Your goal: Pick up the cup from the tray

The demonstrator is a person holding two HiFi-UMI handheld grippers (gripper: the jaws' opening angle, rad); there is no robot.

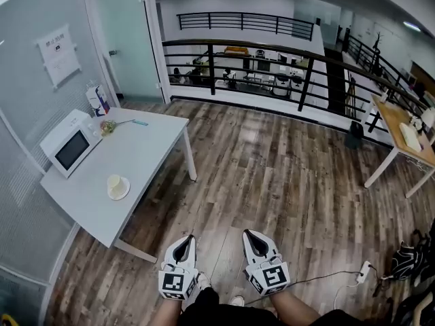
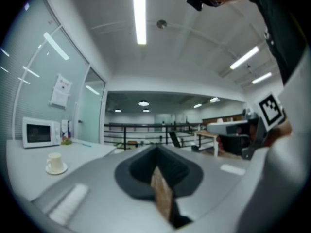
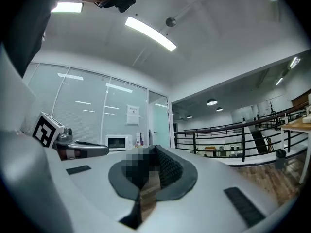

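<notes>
A cream cup point(image 1: 116, 182) stands upright on a small round plate point(image 1: 122, 193) near the front of the white table point(image 1: 146, 145). In the left gripper view the cup point(image 2: 55, 161) shows far off at the left on its plate point(image 2: 57, 171). Both grippers hang low over the wooden floor in front of the person, well away from the table. My left gripper point(image 1: 188, 238) is shut with nothing in it, its jaws meeting at the tip point(image 2: 156, 149). The right gripper point(image 1: 248, 234) also has its jaws together and empty point(image 3: 154, 148).
A white microwave point(image 1: 70, 145) sits at the table's left edge, with a carton point(image 1: 97, 100) and small items behind it. A glass wall runs along the left. A black railing point(image 1: 272, 66) crosses the back. A wooden desk point(image 1: 408, 134) stands at right; a cable and power strip point(image 1: 362, 272) lie on the floor.
</notes>
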